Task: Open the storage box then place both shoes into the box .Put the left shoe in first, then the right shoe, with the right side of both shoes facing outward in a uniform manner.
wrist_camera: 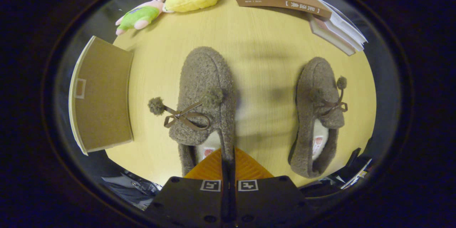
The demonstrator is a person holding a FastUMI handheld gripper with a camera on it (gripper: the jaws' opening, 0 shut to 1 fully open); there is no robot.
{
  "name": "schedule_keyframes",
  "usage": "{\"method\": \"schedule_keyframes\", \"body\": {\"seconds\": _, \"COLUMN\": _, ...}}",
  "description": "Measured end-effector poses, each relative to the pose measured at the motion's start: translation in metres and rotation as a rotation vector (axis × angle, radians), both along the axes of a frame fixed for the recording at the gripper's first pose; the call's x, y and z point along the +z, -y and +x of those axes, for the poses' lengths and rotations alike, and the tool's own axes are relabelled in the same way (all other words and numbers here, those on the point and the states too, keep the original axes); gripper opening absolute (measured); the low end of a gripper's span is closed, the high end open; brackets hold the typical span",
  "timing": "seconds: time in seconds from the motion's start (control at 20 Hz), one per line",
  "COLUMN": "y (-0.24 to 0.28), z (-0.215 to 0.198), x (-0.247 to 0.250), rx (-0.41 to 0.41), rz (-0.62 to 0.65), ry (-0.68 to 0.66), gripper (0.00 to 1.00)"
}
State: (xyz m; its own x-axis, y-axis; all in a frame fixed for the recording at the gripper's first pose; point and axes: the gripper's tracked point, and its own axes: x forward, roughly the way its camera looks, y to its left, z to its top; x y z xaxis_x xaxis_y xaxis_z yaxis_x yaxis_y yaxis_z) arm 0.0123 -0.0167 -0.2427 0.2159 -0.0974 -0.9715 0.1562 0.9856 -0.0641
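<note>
Evidently early — storage box stood closed, both shoes lay on the table; gripper fingers pinched the nearer shoe's collar.

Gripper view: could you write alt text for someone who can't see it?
Closed tongs grip the heel edge of one fuzzy brown slipper on a yellow table; its twin lies alongside. A closed box, two plush toys and books ring them.

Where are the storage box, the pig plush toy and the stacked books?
Storage box [103, 96], gripper view: middle of its closed lid.
Pig plush toy [139, 17], gripper view: its green shirt.
Books [285, 1], gripper view: top book's spine.
</note>
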Motion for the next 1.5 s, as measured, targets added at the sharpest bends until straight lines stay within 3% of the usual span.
{"method": "schedule_keyframes", "body": {"seconds": 0.3, "y": -0.009, "z": -0.014, "x": 0.042, "rx": 0.019, "rz": -0.002, "ry": 0.067, "gripper": 0.04}}
{"method": "schedule_keyframes", "body": {"seconds": 0.8, "y": -0.058, "z": -0.03, "x": 0.167, "rx": 0.096, "rz": -0.042, "ry": 0.2, "gripper": 0.04}}
{"method": "schedule_keyframes", "body": {"seconds": 1.15, "y": -0.169, "z": -0.005, "x": 0.238, "rx": 0.101, "rz": 0.001, "ry": 0.293, "gripper": 0.04}}
{"method": "schedule_keyframes", "body": {"seconds": 1.5, "y": -0.294, "z": 0.035, "x": 0.21, "rx": 0.12, "rz": 0.068, "ry": 0.305, "gripper": 0.04}}
